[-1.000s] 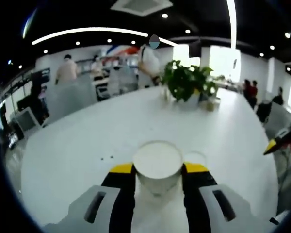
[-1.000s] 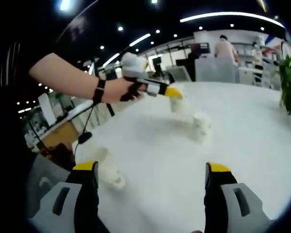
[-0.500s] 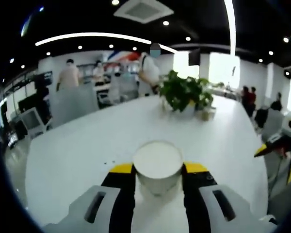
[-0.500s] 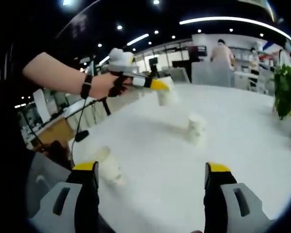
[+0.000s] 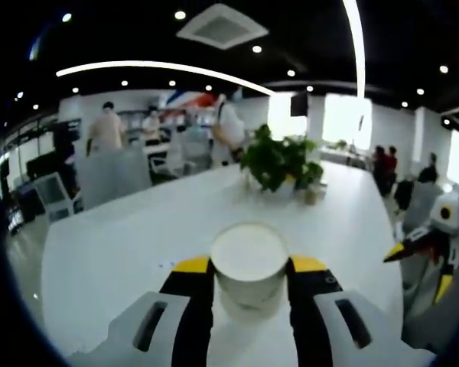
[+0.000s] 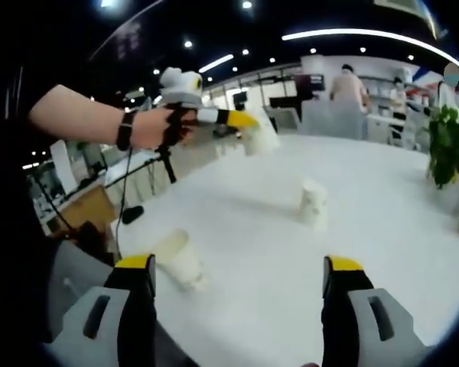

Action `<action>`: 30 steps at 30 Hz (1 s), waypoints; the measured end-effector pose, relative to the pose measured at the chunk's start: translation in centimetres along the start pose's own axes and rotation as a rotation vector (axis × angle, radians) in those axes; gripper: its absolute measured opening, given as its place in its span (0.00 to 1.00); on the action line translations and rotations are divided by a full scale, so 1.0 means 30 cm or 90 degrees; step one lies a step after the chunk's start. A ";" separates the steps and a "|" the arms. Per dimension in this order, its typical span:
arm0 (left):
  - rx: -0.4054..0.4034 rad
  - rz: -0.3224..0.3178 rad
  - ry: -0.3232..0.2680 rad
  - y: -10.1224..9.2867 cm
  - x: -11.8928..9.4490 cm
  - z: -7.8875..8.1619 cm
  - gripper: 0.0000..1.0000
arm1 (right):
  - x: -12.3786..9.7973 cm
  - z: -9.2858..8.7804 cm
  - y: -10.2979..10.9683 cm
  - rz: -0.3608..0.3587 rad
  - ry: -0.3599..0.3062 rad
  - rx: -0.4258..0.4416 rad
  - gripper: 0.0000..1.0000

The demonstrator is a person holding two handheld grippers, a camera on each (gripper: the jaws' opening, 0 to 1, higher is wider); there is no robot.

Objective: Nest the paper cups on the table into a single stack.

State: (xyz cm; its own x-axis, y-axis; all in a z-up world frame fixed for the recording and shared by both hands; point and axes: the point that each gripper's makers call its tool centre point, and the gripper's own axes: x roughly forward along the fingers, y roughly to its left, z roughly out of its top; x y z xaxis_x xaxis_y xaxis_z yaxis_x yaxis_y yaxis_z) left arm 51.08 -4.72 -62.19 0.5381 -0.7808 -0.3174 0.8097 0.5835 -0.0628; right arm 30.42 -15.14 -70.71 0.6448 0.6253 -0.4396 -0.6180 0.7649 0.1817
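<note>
Currently the left gripper grips a white paper cup between its two yellow-tipped jaws, which close against the cup's sides; the cup sits at lower centre of the left gripper view, mouth open to the camera. In the right gripper view the same gripper appears at upper centre, held by a hand, with the held cup lifted well above the table.

Risks, as judged from this position:
- Thin paper walls can buckle under jaw pressure; an ovalised rim would not nest cleanly.
- The cup could slip or tilt in the grasp, so it lands off-centre on the target.
- The standing cups are light and could topple if struck on descent.

The right gripper holds nothing; its jaws stand wide apart at the bottom of its view.

Two more cups rest on the table in the right gripper view: an upright cup right of centre, and a leaning cup at lower left near the table edge. All appear plain white, tapered and empty. A potted plant stands above centre in the left gripper view.
</note>
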 end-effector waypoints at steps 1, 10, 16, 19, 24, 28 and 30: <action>0.002 -0.003 -0.002 -0.008 -0.006 0.003 0.35 | -0.003 0.001 0.003 -0.001 -0.001 -0.001 0.88; 0.014 -0.036 -0.014 -0.095 -0.068 -0.005 0.35 | -0.029 0.012 0.037 0.002 -0.021 0.007 0.89; -0.009 -0.057 -0.019 -0.149 -0.101 -0.029 0.35 | -0.037 0.027 0.051 0.004 -0.035 0.016 0.89; -0.011 -0.060 -0.022 -0.169 -0.119 -0.037 0.35 | -0.030 0.034 0.063 0.007 -0.043 0.025 0.88; -0.037 -0.066 -0.037 -0.196 -0.155 -0.039 0.35 | -0.013 0.052 0.097 0.020 -0.053 0.031 0.88; -0.035 -0.076 -0.045 -0.224 -0.175 -0.035 0.35 | -0.001 0.063 0.125 0.031 -0.057 0.026 0.88; -0.036 -0.087 -0.052 -0.245 -0.183 -0.033 0.35 | 0.002 0.072 0.141 0.040 -0.062 0.025 0.88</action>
State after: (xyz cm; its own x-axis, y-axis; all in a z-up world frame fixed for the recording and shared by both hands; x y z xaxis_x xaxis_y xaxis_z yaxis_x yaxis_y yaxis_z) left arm 41.94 -4.50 -60.90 0.4425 -0.8682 -0.2247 0.8635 0.4801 -0.1544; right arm 28.82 -11.54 -68.07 0.6470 0.6830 -0.3391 -0.6417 0.7279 0.2416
